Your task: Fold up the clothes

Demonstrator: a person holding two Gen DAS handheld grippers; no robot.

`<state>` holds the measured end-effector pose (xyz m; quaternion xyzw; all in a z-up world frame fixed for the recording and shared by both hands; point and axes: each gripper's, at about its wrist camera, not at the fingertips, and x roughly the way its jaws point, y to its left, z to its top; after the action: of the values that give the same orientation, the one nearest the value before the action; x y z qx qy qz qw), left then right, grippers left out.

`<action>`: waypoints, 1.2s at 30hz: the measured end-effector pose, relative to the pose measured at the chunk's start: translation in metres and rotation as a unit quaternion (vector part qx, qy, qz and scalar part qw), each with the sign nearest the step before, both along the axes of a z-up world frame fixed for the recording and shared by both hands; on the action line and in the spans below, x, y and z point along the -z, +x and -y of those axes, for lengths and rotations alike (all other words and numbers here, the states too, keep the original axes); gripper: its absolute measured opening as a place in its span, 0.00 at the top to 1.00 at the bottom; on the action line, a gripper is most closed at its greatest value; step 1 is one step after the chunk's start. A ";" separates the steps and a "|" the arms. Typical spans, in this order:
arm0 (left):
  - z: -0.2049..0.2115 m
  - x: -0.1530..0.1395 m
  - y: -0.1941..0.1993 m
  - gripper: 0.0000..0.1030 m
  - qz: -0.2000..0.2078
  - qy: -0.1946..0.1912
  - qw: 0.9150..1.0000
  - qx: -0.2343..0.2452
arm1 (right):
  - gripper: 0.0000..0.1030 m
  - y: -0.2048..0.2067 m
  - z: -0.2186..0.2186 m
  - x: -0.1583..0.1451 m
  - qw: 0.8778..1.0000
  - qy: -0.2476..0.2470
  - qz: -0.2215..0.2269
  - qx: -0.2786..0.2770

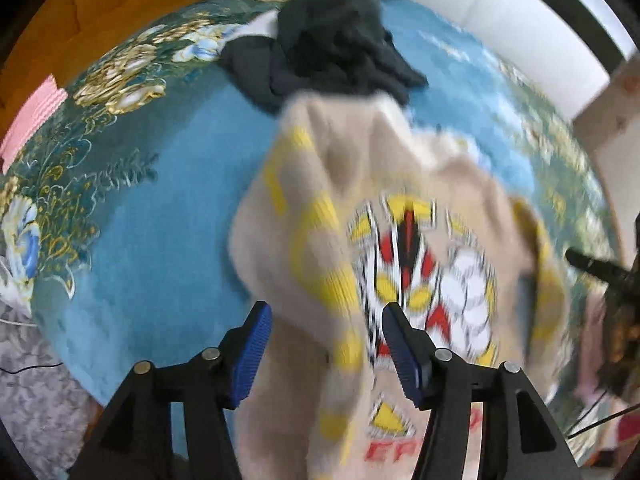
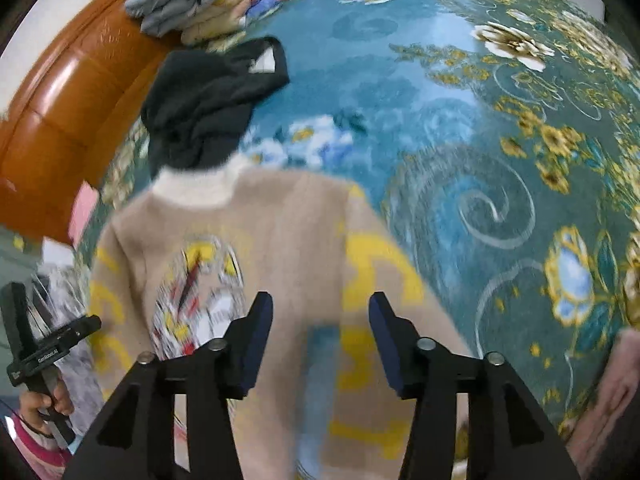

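A beige sweater (image 1: pixel 360 208) with yellow stripes and a red, white and yellow print lies rumpled on the blue floral bedspread (image 1: pixel 152 216). It also shows in the right wrist view (image 2: pixel 280 232), with its white collar toward the dark pile. My left gripper (image 1: pixel 326 324) is open, its blue pads on either side of a sleeve fold. My right gripper (image 2: pixel 320 312) is open above the sweater's lower part, holding nothing. Both views are motion-blurred.
A pile of dark clothes (image 1: pixel 336 44) lies beyond the sweater, also in the right wrist view (image 2: pixel 208 104). Folded blankets (image 2: pixel 224 4) are stacked by the orange wooden headboard (image 2: pixel 68 120). The other hand-held gripper (image 2: pixel 40 356) shows at left.
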<state>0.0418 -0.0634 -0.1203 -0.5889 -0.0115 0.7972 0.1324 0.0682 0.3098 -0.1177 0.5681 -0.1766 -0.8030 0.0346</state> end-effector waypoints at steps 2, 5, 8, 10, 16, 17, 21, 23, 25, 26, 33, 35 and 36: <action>-0.007 0.008 0.013 0.40 0.012 -0.014 1.000 0.016 | 0.49 0.014 -0.002 0.006 1.000 0.000 0.009 0.005; -0.011 0.015 0.027 0.51 0.023 -0.046 0.998 0.033 | 0.49 0.030 -0.006 0.014 1.000 -0.010 0.018 0.020; -0.006 0.015 0.031 0.84 0.040 -0.036 0.998 0.027 | 0.49 0.040 -0.009 0.019 0.999 -0.031 0.017 0.034; 0.002 0.010 0.031 0.91 0.042 -0.020 0.999 0.021 | 0.49 0.043 -0.009 0.020 0.999 -0.037 0.016 0.036; 0.066 -0.036 0.006 0.92 0.012 0.032 0.998 -0.057 | 0.49 0.055 -0.007 0.022 0.999 -0.033 0.010 0.018; 0.083 -0.043 -0.003 0.92 0.006 0.017 0.997 -0.081 | 0.49 0.057 -0.008 0.022 0.999 -0.031 0.010 0.016; 0.131 -0.070 -0.037 0.92 0.003 -0.035 0.987 -0.154 | 0.49 0.064 -0.008 0.030 0.999 -0.027 0.016 0.008; 0.137 -0.079 -0.049 0.92 0.017 -0.024 0.985 -0.168 | 0.49 0.067 -0.006 0.034 0.999 -0.031 0.019 0.004; 0.127 -0.089 -0.057 0.92 0.037 0.030 0.987 -0.154 | 0.49 0.069 -0.004 0.037 0.999 -0.036 0.023 0.001; 0.117 -0.093 -0.060 0.92 0.046 0.055 0.988 -0.137 | 0.49 0.071 -0.004 0.038 0.999 -0.038 0.024 -0.001; -0.010 -0.072 -0.077 0.91 0.114 0.134 0.984 0.004 | 0.49 0.076 0.004 0.043 0.998 -0.039 0.038 -0.018; -0.041 -0.054 -0.083 0.91 0.137 0.136 0.981 0.018 | 0.49 0.079 0.007 0.046 0.998 -0.039 0.044 -0.024; -0.054 -0.044 -0.085 0.90 0.148 0.138 0.979 0.017 | 0.49 0.081 0.007 0.048 0.998 -0.039 0.047 -0.024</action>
<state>-0.0431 -0.0098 -0.0766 -0.6765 -0.1306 0.6896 0.2230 0.1496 0.3027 -0.1654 0.6074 -0.1956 -0.7669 0.0680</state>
